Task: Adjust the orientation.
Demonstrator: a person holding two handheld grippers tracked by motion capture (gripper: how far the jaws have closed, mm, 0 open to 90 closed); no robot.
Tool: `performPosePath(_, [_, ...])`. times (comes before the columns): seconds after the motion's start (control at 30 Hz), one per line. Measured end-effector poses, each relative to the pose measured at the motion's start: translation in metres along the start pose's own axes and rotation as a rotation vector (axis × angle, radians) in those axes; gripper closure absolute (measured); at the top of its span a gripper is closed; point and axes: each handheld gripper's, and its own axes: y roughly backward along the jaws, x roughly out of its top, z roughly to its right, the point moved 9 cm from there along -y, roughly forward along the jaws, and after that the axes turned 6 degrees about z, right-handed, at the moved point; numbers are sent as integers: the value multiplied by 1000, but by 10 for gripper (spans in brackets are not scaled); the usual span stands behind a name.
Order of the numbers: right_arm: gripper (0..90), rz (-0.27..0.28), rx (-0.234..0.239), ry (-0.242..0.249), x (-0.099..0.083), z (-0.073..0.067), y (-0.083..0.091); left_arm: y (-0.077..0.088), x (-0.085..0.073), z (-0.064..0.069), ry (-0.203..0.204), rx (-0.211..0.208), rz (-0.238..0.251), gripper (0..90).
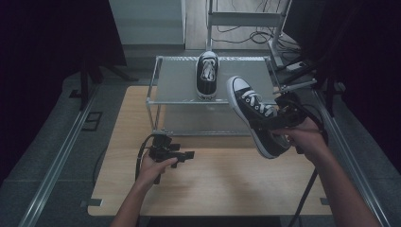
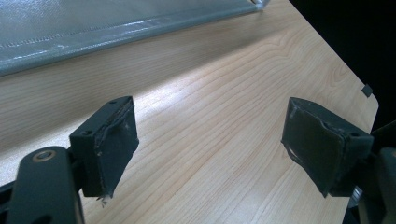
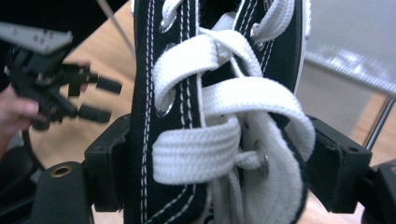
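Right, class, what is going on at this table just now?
A person works with a gripper in each hand. The right gripper is shut on a black-and-white sneaker, held in the air near a metal rack where a matching sneaker already stands on top. The left gripper waits open over the wooden table, holding nothing.

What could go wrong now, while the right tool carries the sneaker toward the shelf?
1. The right tool grips the held sneaker only around its laced upper, toe tilted up; it could twist or slip out.
2. The loose laces hang by the pads and might snag.
3. The other sneaker already stands on the shelf; a careless placement may knock it.
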Motion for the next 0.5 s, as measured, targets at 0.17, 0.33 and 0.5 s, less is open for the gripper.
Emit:
performPosePath(0.17, [213,16,-25,-35,18,4,-3,0,-1,-1,7,-1,2,182])
performPosePath(0.33, [213,6,-44,-59,42,3,-15,2,-4,1,15,-13,5,182])
performPosePath(0.5, [213,2,-58,-92,57,4,-28,5,-2,1,20,-22,15,182])
